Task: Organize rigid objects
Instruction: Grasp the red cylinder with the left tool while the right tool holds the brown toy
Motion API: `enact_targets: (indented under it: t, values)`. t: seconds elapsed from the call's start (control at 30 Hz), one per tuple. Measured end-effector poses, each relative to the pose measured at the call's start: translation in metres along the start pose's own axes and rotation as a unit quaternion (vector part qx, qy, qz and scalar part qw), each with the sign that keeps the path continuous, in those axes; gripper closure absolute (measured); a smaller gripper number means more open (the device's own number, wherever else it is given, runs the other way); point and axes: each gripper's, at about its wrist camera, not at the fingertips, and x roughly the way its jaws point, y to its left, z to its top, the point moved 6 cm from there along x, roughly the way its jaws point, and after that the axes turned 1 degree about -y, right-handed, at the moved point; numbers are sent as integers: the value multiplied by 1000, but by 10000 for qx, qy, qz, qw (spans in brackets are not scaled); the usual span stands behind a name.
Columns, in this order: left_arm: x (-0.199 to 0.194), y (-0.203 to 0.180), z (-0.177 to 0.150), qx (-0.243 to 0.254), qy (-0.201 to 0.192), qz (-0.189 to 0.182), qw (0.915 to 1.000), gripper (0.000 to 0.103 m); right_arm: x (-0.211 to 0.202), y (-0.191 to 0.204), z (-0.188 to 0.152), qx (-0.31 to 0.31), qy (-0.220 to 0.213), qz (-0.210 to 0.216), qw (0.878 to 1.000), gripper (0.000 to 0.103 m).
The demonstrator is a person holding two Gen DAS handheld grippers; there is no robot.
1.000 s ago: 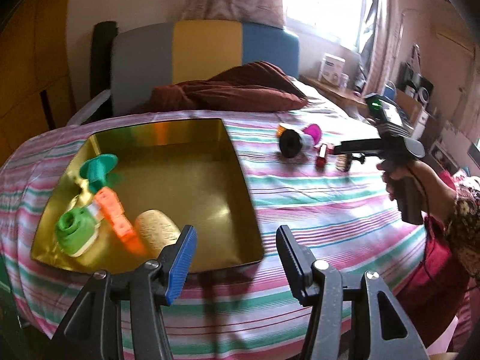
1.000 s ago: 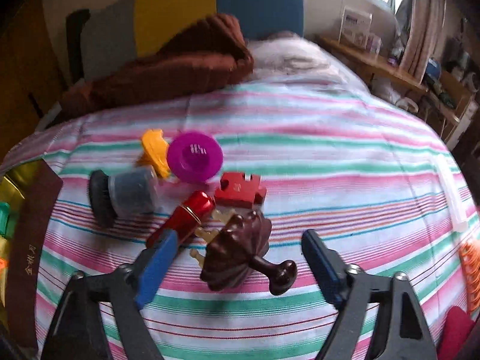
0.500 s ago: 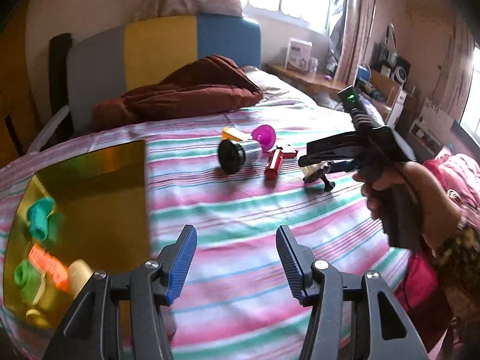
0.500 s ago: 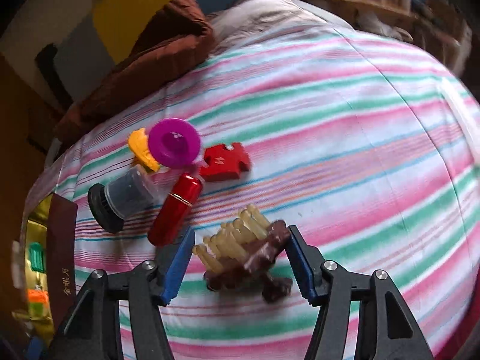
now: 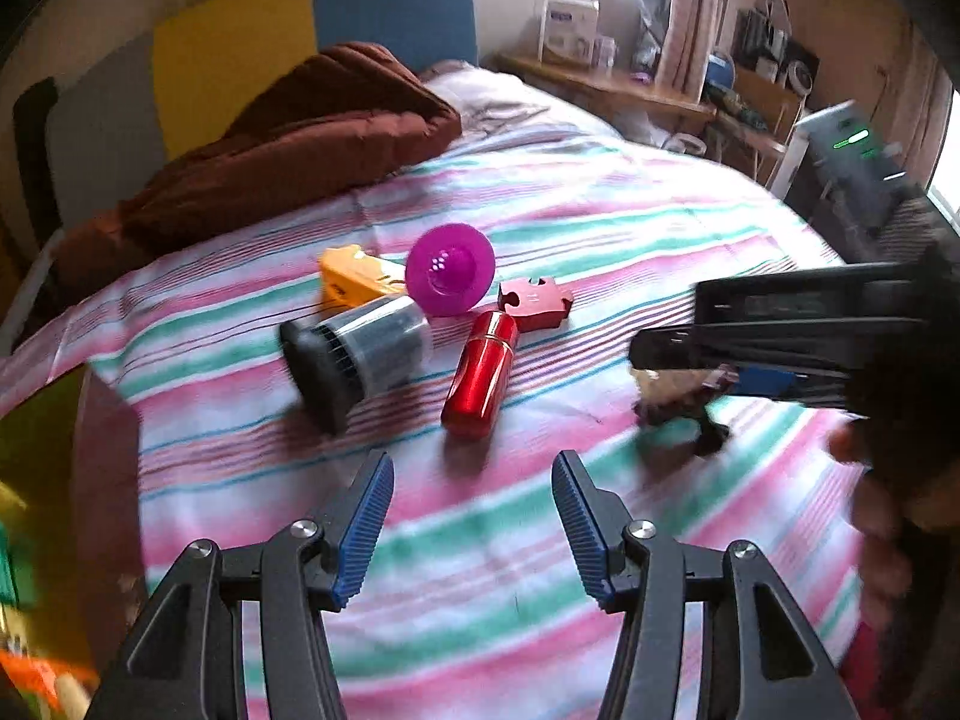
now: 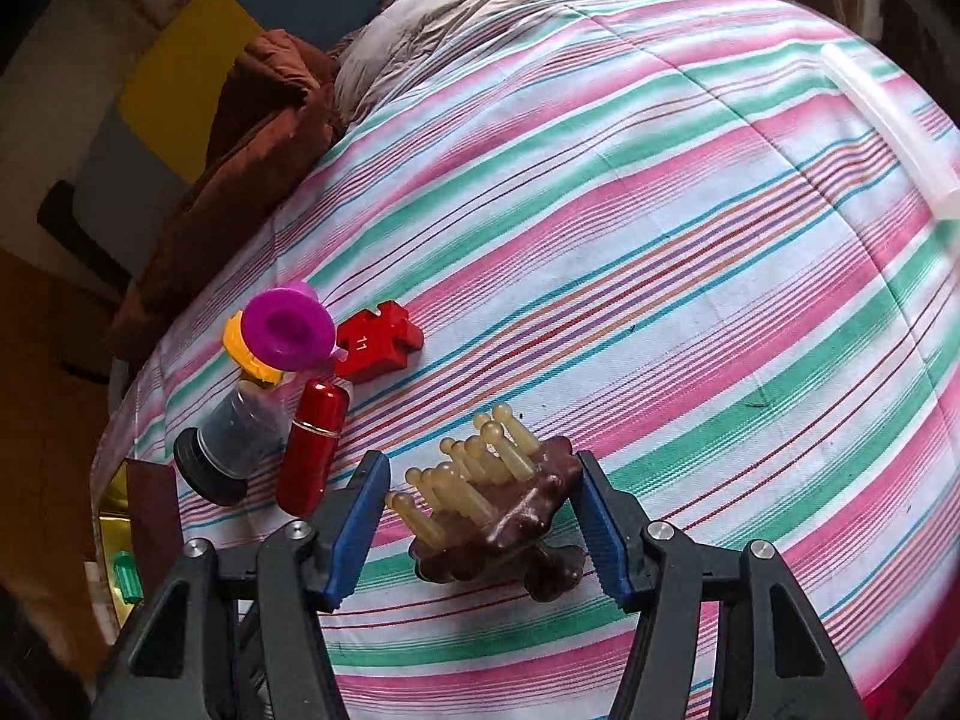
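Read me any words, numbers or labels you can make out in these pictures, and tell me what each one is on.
"11": on the red puzzle piece, in the right wrist view.
White box on the far shelf: print on its front, too small and blurred to read.
Brown strip at the edge of the gold tray: nothing readable from here.
Green lit marks on the right tool's display: shapes only, not readable.
No other text visible.

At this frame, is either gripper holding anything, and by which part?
The right gripper holds the brown massage brush across the edges of its head, bristles up. The left gripper is open and empty.
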Motion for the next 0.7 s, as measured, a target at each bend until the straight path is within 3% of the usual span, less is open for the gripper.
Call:
enact_targets:
  t: [0.23, 0.5, 0.57, 0.63, 0.7]
  values:
    - [39, -6, 17, 322, 117, 267, 9991, 47, 5, -7, 8, 247, 95, 151, 9995, 41]
    - [58, -8, 17, 252, 17, 52, 9997, 50, 8, -8, 7, 317, 196, 213, 9991, 42]
    - [56, -9, 15, 266, -171, 12, 9995, 59, 7, -9, 7, 358, 199, 252, 9988, 42]
    - [54, -9, 14, 277, -221, -52, 9994, 74, 8, -11, 8, 402, 200, 290, 9986, 42]
    - [53, -8, 13, 250, -240, -108, 9993, 78, 8, -10, 7, 382, 199, 280, 9987, 42]
